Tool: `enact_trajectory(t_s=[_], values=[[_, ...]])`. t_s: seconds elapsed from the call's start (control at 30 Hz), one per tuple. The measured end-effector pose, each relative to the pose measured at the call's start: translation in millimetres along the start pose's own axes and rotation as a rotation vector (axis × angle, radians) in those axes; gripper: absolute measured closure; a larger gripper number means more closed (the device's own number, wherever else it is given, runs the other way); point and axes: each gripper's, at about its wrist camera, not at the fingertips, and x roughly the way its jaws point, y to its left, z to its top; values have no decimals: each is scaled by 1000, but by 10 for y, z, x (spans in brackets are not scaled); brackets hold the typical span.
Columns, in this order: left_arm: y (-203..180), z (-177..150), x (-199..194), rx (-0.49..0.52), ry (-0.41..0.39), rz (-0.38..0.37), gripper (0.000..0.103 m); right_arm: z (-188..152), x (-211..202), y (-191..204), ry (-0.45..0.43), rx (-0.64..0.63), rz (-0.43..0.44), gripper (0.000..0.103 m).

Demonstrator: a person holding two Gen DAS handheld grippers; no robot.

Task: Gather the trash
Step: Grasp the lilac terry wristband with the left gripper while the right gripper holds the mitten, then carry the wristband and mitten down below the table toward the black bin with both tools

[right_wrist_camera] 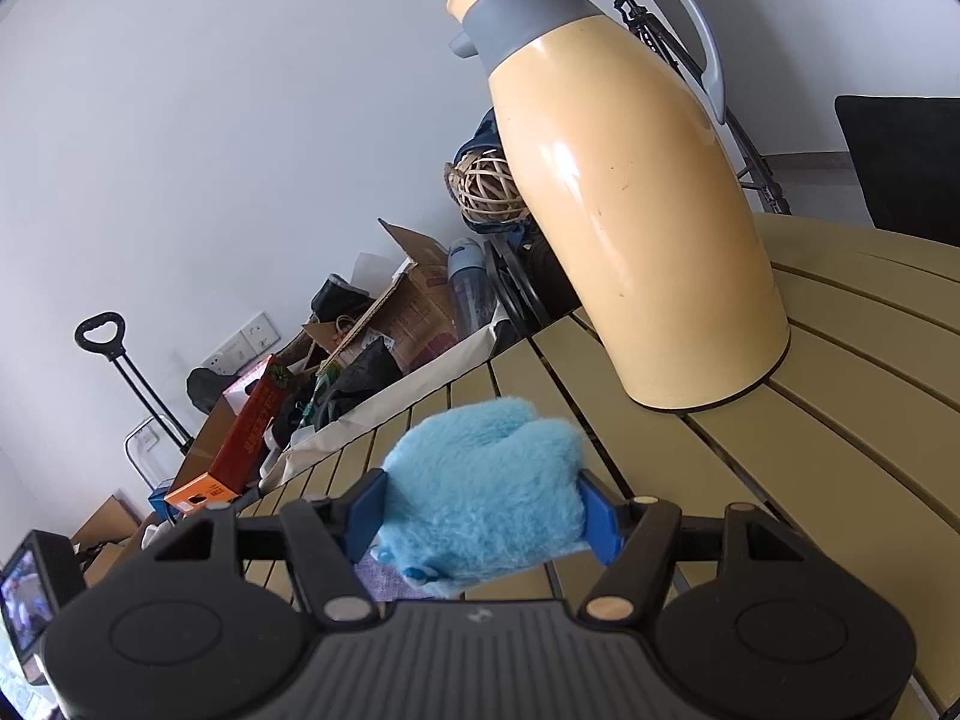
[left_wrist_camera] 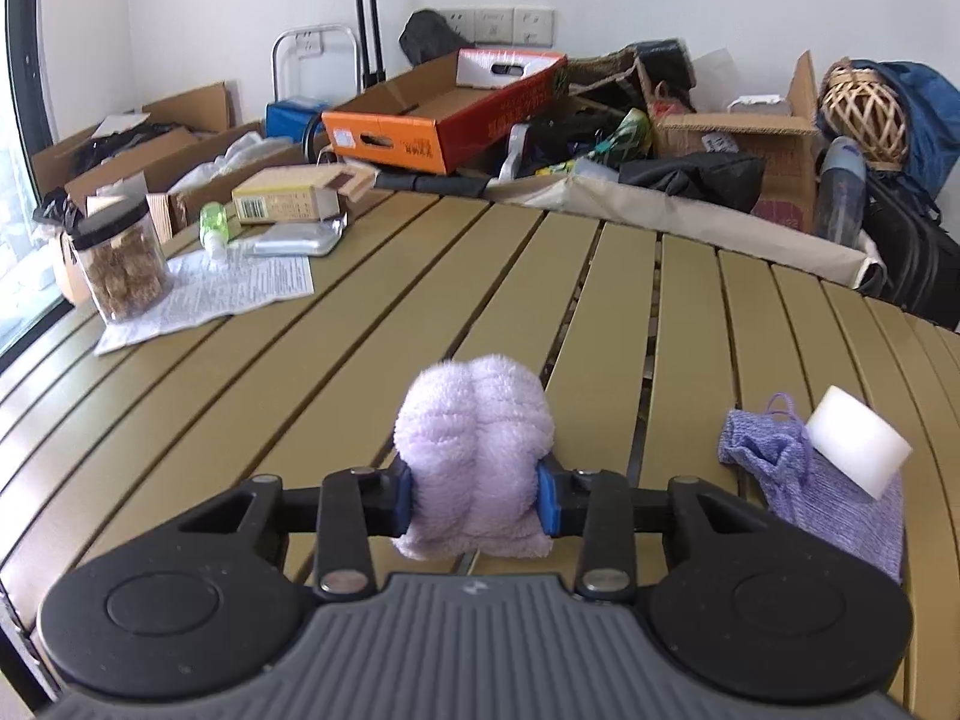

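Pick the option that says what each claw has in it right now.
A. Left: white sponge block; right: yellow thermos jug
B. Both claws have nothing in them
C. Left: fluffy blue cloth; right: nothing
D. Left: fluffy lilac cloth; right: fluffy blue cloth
D: the left claw has its blue pads pressed into the fluffy lilac cloth, and the right claw is clamped on the fluffy blue cloth.
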Motion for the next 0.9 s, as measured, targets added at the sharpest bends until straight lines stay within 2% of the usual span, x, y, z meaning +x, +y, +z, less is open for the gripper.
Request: enact_trajectory(t_s=[0.47,0.9], values=[[325,-97,-674,-5,-78,-87,66,-89,-152,100,25,-69,45,37],[631,-443,-1395,15,-137,-193,66,-304,-585,323,39,-218,109,37]])
